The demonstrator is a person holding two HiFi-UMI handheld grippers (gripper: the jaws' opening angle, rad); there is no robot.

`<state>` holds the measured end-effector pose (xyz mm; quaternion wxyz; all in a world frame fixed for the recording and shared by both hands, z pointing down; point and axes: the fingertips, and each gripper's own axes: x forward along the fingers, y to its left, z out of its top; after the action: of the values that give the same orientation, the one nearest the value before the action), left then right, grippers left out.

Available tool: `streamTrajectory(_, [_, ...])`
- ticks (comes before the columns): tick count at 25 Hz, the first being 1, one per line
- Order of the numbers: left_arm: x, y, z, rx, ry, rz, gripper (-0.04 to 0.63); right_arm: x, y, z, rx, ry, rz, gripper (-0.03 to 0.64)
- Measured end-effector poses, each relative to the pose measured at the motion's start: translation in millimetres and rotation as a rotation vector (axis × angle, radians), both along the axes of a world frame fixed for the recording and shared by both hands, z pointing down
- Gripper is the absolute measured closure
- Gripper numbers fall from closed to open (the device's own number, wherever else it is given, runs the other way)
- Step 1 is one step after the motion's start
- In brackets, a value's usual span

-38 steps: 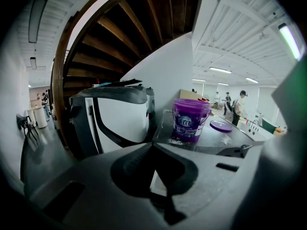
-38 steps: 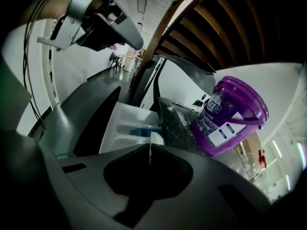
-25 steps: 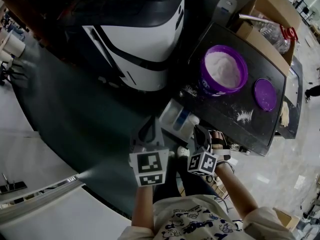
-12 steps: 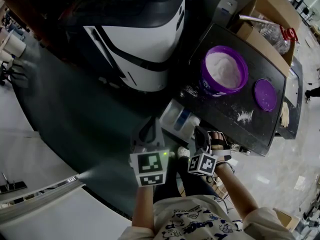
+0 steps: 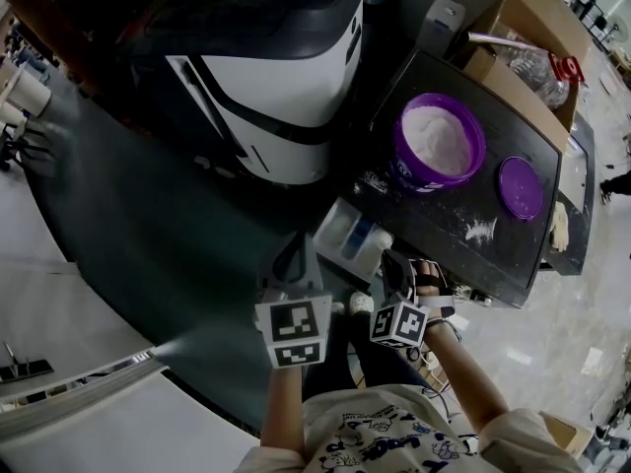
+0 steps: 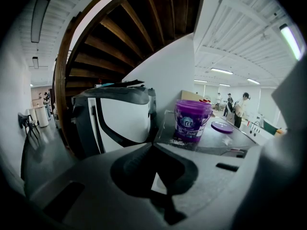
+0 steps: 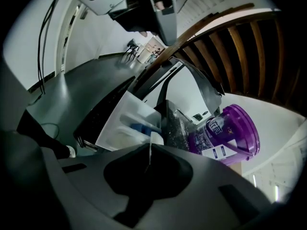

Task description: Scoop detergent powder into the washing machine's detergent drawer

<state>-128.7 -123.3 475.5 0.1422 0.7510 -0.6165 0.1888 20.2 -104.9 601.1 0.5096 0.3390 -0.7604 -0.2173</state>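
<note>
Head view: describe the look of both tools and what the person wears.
Left tool and right tool: grey bodies, each topped by a white cube carrying black square markers. The person wears a pale short-sleeved shirt with a dark cartoon print.

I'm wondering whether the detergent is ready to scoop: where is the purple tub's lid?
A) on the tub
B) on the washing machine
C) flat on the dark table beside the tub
C: the lid lies flat on the dark table beside the open tub, whose white powder shows.
</note>
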Motion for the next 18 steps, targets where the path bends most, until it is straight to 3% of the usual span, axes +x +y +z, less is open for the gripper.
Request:
streamTrajectory(10, [2,-2,-13,0.03,0.01,-0.007,0.592,-4,-5,-29,-0.162,-0.366,0.168,0.595])
streamTrajectory(18, [4,-4,-31,0.071,0.028,-0.014,0.592,-8,-7,-67,-0.172,-0.545,0.237,0.595])
